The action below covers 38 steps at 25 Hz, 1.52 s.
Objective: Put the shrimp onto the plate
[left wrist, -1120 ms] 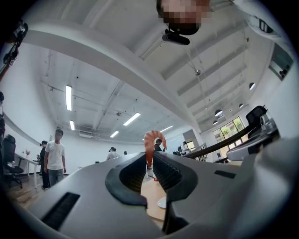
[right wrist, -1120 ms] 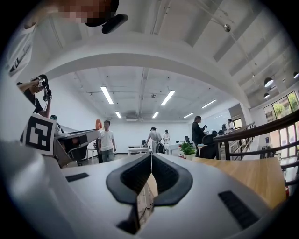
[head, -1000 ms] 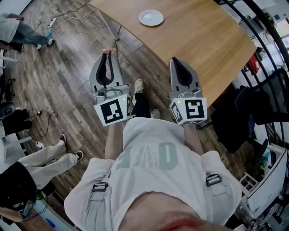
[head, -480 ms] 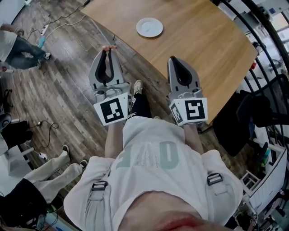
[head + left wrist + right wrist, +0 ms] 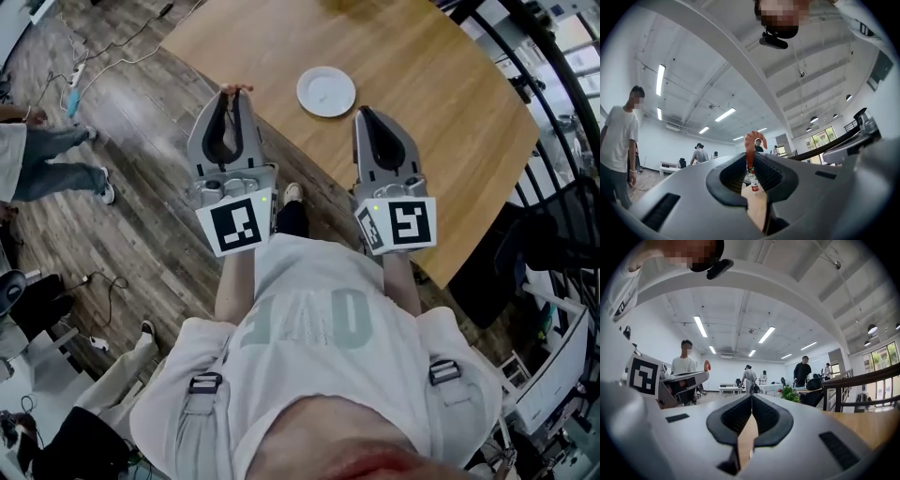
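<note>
Orange-pink shrimp (image 5: 751, 142) hangs pinched at the tip of the left tongs (image 5: 233, 97), held by the near edge of the wooden counter (image 5: 431, 75). The white plate (image 5: 326, 91) lies near, at about three o'clock from it. The right tongs (image 5: 365, 114) are closed on nothing. The carry is in hand. The next move, I judge, calls for swinging the shrimp over the plate, lowering it and parting the jaws.

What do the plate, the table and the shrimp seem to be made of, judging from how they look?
The plate is probably glazed ceramic or melamine: plain white, smooth, with a faint inner ring. The table looks like wood or wood veneer with a matte finish: warm brown with faint grain. The shrimp is likely a plastic or rubber model, orange-pink and slightly glossy, though real food cannot be excluded.
</note>
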Each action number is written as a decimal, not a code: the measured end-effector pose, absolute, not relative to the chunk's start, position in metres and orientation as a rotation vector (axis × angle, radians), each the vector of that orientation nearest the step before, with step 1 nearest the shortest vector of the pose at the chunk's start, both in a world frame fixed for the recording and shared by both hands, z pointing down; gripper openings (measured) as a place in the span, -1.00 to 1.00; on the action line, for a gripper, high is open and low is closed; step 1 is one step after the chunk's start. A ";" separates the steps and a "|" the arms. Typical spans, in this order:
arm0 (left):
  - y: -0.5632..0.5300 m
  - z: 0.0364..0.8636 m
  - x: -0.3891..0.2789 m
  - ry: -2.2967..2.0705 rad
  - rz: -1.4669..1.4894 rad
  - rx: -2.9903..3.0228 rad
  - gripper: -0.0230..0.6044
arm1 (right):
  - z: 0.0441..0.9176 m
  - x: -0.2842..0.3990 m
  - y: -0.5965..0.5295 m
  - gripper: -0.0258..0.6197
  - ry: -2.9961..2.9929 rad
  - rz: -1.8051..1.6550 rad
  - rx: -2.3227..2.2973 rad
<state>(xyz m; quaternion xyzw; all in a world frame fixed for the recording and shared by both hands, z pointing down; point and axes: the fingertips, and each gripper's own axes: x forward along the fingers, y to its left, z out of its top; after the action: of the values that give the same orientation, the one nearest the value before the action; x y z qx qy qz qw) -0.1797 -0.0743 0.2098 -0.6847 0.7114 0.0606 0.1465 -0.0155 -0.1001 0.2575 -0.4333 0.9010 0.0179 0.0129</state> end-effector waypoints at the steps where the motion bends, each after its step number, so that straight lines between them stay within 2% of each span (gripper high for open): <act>1: -0.084 0.211 -0.188 2.047 0.174 -1.983 -0.77 | 0.256 -0.024 -0.109 -0.86 2.808 0.063 -1.362; 12: -0.175 0.222 -0.231 1.947 0.202 -2.145 -0.77 | 0.244 -0.081 -0.173 -0.86 2.788 0.158 -1.465; 24: -0.231 0.252 -0.163 1.804 0.037 -2.315 -0.77 | 0.263 -0.036 -0.225 -0.86 2.745 0.019 -1.586; 38: -0.286 0.365 -0.108 1.581 -0.476 -2.664 -0.77 | 0.309 -0.027 -0.270 -0.86 2.797 -0.191 -1.609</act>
<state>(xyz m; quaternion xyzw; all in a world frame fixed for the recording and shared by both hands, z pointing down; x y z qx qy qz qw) -0.1076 -0.2860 0.3652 -0.8500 0.5043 -0.1520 0.0037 -0.0273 -0.2703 0.3092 -0.4972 0.8644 -0.0590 -0.0456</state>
